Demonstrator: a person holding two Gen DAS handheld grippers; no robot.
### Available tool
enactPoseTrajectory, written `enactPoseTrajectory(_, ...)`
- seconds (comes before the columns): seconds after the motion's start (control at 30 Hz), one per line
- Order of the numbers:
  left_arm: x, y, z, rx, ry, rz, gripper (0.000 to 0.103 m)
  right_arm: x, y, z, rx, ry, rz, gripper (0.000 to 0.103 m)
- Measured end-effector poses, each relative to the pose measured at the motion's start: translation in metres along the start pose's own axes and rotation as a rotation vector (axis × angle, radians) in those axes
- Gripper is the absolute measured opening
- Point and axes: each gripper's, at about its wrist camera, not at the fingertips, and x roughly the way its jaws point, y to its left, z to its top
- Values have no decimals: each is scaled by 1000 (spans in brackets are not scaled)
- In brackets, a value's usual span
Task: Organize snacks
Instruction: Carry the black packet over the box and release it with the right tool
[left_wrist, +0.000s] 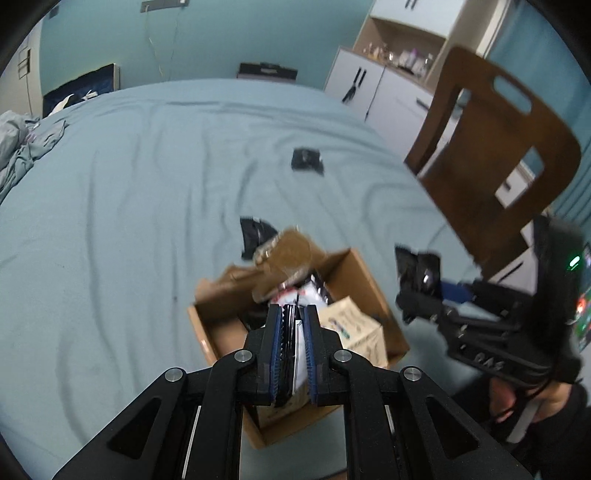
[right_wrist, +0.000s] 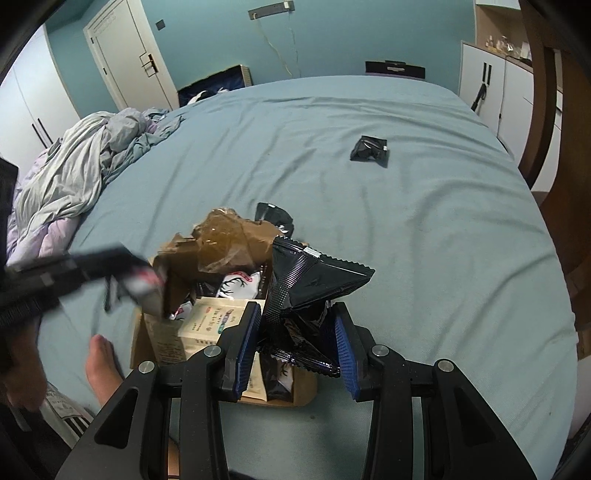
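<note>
An open cardboard box (left_wrist: 364, 280) (right_wrist: 142, 343) sits on the blue bed, holding several snack packets and a beige packet (left_wrist: 354, 328) (right_wrist: 207, 321). My left gripper (left_wrist: 293, 314) is shut on a thin black-and-white snack packet (left_wrist: 293, 343) above the box; it shows blurred in the right wrist view (right_wrist: 140, 284). My right gripper (right_wrist: 295, 317) is shut on a black snack bag (right_wrist: 317, 284), held at the box's right edge; it also shows in the left wrist view (left_wrist: 419, 269). Two more black packets lie on the bed: one behind the box (left_wrist: 255, 232) (right_wrist: 275, 216), one farther off (left_wrist: 306, 160) (right_wrist: 369, 147).
A wooden chair (left_wrist: 495, 147) stands right of the bed. A crumpled blanket (right_wrist: 74, 166) lies at the bed's left. White cabinets (left_wrist: 373, 88) stand at the back right. A bare foot (right_wrist: 101, 358) rests by the box.
</note>
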Motion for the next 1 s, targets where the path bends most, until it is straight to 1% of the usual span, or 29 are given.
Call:
enactPoseTrajectory(0.03, 2, -2, -2, 6, 3, 10, 16, 0, 0, 0, -2, 0, 1, 38)
enactPoseTrajectory(0.07, 6, -4, -2, 15, 0, 39, 28, 0, 0, -1, -3, 1, 3, 38)
enactPoseTrajectory(0.1, 4, -5, -4, 25, -5, 62, 36, 0, 0, -1, -3, 2, 3, 38)
enactPoseTrajectory(0.13, 4, -5, -5, 36, -16, 87, 57, 0, 0, -1, -5, 2, 5, 38)
enactPoseTrajectory(0.17, 3, -6, -5, 45, -37, 107, 75, -1, 0, -1, -7, 2, 5, 38)
enactPoseTrajectory(0.2, -1, -7, -6, 48, -63, 124, 81, -1, 0, -1, -11, 1, 5, 38)
enactPoseTrajectory(0.23, -4, -5, -6, 49, -84, 136, 86, -1, 1, -2, -14, 0, 5, 38)
enactPoseTrajectory(0.27, -7, -4, -6, 49, -104, 155, 86, -1, 3, -2, -20, -2, 3, 38)
enactPoseTrajectory(0.3, -8, -2, -6, 50, -120, 190, 86, -1, 4, -2, -25, -2, 2, 38)
enactPoseTrajectory(0.4, -8, 3, -7, 47, -135, 285, 88, -1, 9, -2, -45, -5, -3, 38)
enactPoseTrajectory(0.5, -6, 8, -7, 42, -131, 332, 88, -2, 15, -3, -74, -14, -2, 38)
enactPoseTrajectory(0.73, 1, 14, -6, 36, -109, 382, 88, -2, 30, -10, -160, -21, 34, 38)
enactPoseTrajectory(0.77, 2, 15, -6, 33, -107, 388, 88, -2, 32, -11, -168, -17, 41, 40)
enactPoseTrajectory(0.87, 0, 16, -6, 29, -109, 397, 88, -2, 36, -12, -186, -9, 61, 41)
enactPoseTrajectory(0.93, 0, 17, -6, 24, -105, 401, 88, -1, 37, -12, -187, 9, 91, 41)
enactPoseTrajectory(0.97, 1, 17, -6, 22, -102, 401, 89, 0, 36, -12, -179, 18, 103, 42)
enactPoseTrajectory(1.0, 2, 17, -6, 19, -96, 400, 89, 2, 34, -11, -162, 29, 111, 48)
